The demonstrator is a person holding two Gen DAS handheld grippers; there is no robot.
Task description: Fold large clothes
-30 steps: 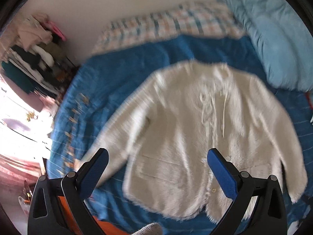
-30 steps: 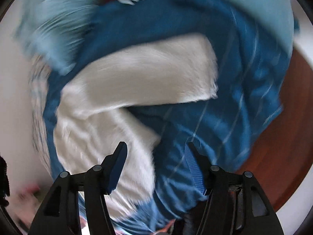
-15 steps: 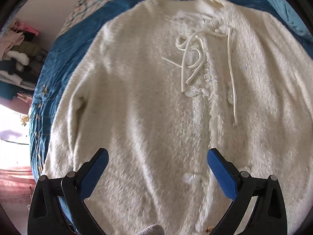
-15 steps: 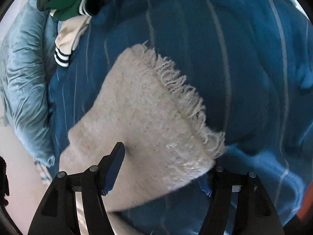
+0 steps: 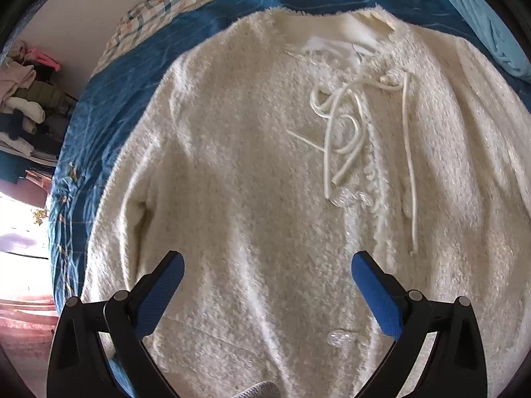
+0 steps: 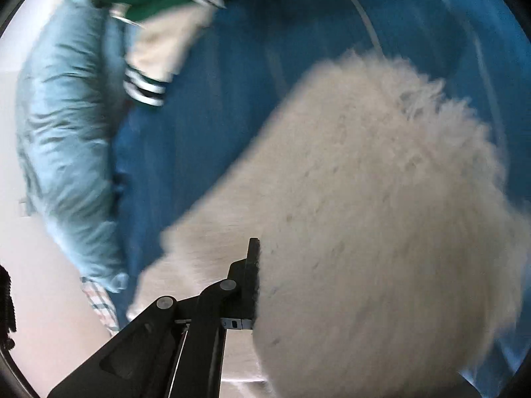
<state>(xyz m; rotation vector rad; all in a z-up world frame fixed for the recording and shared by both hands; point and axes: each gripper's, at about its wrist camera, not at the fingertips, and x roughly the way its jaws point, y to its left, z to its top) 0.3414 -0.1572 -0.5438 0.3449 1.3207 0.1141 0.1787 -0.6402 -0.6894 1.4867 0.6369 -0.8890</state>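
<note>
Fluffy cream cardigan (image 5: 265,182) lies flat on the blue bedspread (image 5: 109,99). Its sleeve (image 6: 381,215), loose half a second ago, now sits clamped in the right gripper (image 6: 262,285), so folding has begun. Left gripper (image 5: 267,285) hovers wide open, empty.

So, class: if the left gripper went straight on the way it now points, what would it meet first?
Most likely the fluffy cream cardigan spread on the blue bedspread. The open left gripper points at its front panel, beside the white cord ties, though depth is unclear.
</note>
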